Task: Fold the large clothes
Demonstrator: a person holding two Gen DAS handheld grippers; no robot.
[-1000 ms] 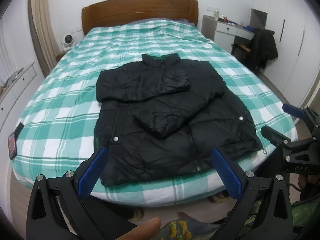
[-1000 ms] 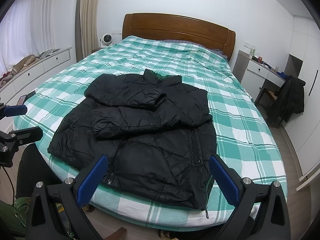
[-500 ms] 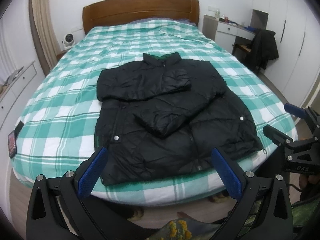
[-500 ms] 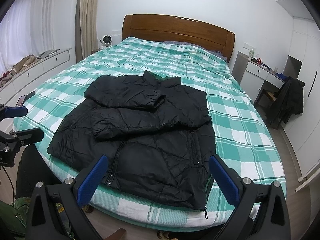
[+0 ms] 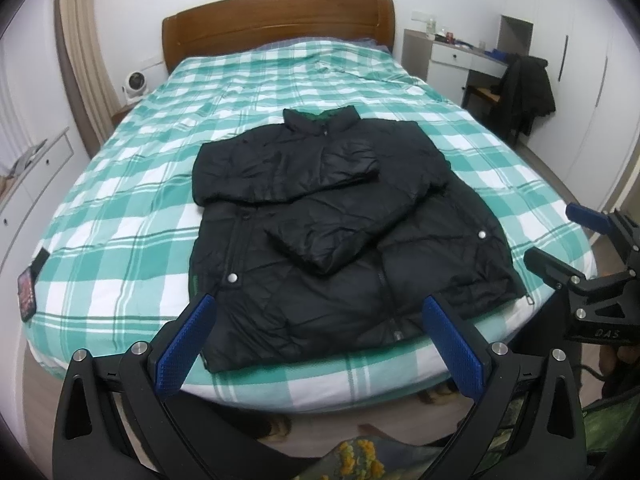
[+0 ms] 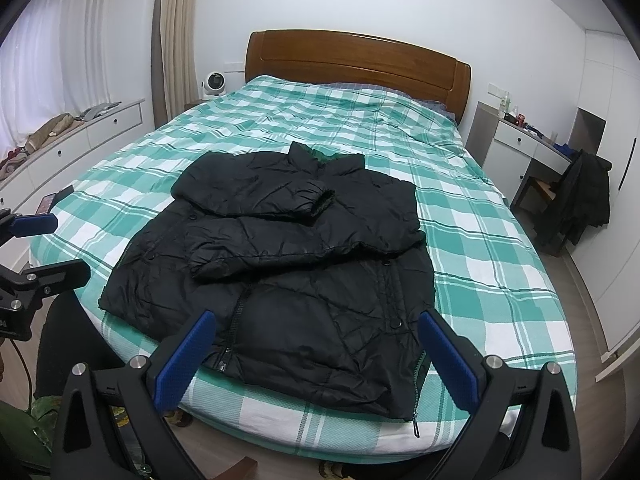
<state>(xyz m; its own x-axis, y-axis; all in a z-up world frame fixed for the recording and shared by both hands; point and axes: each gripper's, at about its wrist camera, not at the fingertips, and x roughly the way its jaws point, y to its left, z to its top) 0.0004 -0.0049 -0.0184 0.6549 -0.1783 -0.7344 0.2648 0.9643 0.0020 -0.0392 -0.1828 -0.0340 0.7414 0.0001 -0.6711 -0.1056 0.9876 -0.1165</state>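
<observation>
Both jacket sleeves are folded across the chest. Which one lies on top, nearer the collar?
The upper sleeve, which lies just below the collar with its cuff pointing toward the desk side. The other sleeve crosses lower down, its cuff ending near the middle of the jacket.

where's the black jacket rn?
The black jacket lies flat on the foot end of the green plaid bed, collar toward the wooden headboard, both sleeves folded across its front. Its hem sits just ahead of both open grippers.

Wooden headboard (image 6: 356, 60), white fan (image 6: 212, 82), dark coat on chair (image 6: 580, 200).
</observation>
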